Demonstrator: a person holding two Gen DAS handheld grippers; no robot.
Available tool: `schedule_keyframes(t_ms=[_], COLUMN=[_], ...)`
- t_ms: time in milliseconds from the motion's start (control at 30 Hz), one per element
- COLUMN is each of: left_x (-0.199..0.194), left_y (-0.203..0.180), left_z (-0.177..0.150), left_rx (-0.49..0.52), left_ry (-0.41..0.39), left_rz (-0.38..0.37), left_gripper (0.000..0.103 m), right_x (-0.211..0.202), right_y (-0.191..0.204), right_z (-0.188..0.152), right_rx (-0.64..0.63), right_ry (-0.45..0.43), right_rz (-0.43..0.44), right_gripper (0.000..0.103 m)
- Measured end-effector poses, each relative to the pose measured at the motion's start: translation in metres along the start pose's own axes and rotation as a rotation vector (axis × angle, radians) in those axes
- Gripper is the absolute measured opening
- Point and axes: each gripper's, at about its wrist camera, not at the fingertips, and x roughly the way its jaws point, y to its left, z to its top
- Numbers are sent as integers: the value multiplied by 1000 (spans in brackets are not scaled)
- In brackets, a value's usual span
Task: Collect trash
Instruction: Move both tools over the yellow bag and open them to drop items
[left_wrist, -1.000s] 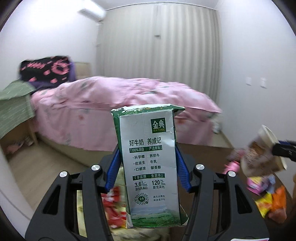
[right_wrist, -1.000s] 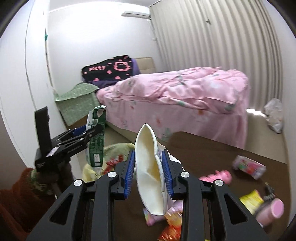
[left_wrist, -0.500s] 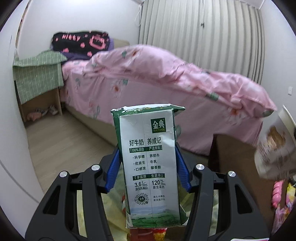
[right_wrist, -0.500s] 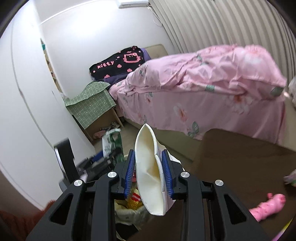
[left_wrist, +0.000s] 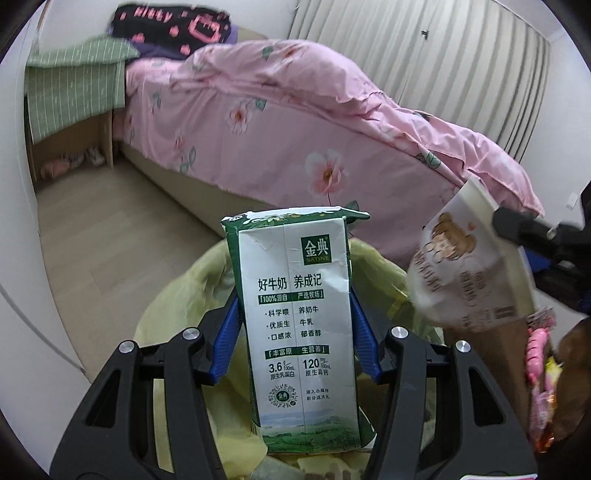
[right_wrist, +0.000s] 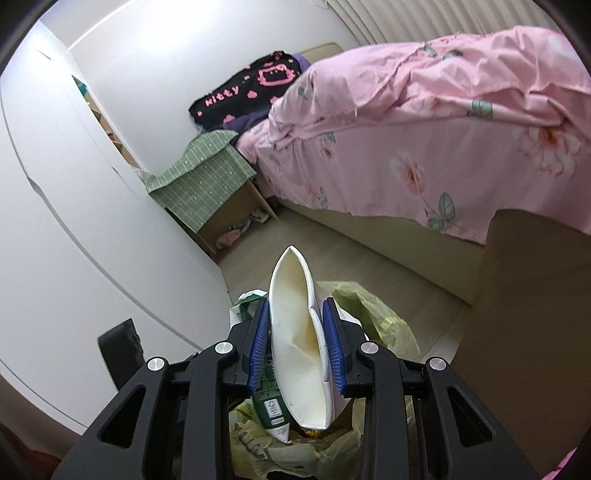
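My left gripper (left_wrist: 295, 325) is shut on a green and white milk carton (left_wrist: 299, 332), held upright above the open yellow-green trash bag (left_wrist: 177, 306). My right gripper (right_wrist: 297, 339) is shut on a squashed white paper cup (right_wrist: 299, 343), also above the bag (right_wrist: 380, 325). In the left wrist view the cup (left_wrist: 469, 273) shows at the right with a bear print, held by the right gripper's fingers (left_wrist: 524, 229). In the right wrist view the milk carton (right_wrist: 269, 406) shows just left of and below the cup.
A bed with a pink floral cover (left_wrist: 295, 122) stands behind the bag. A small cabinet under a green cloth (right_wrist: 199, 184) stands at the head of the bed. White wardrobe doors (right_wrist: 55, 221) line the left. Pink and orange wrappers (left_wrist: 539, 362) lie on a brown table (right_wrist: 524, 295) at the right.
Both grippers have swung left and tilted down from over the table to over the trash bag, still holding the carton and the cup. The two have come close together.
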Motion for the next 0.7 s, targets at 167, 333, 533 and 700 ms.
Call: schedule_keyframes(t_ms=[167,333,533,700], left_x=[-8,-25,-43,-57], left_y=[14,12,1,-30], left_z=[7,18,27,31], left_rx=[-111,-113,-104,-27], left_ry=[36,-14,-45,-50], left_rz=[-95,-98,-116,-165], left_gripper=[55,73,75,75], right_x=[15,8,-31,-87], right_y=[-2,-8,-12,-16], right_z=[-5,-9,-15,-31], right_rx=[15,55,39,25], right_ry=[47,30,-11,-58], right_rz=[-8,-5,-101,-208], right_gripper=[31,47,47,47])
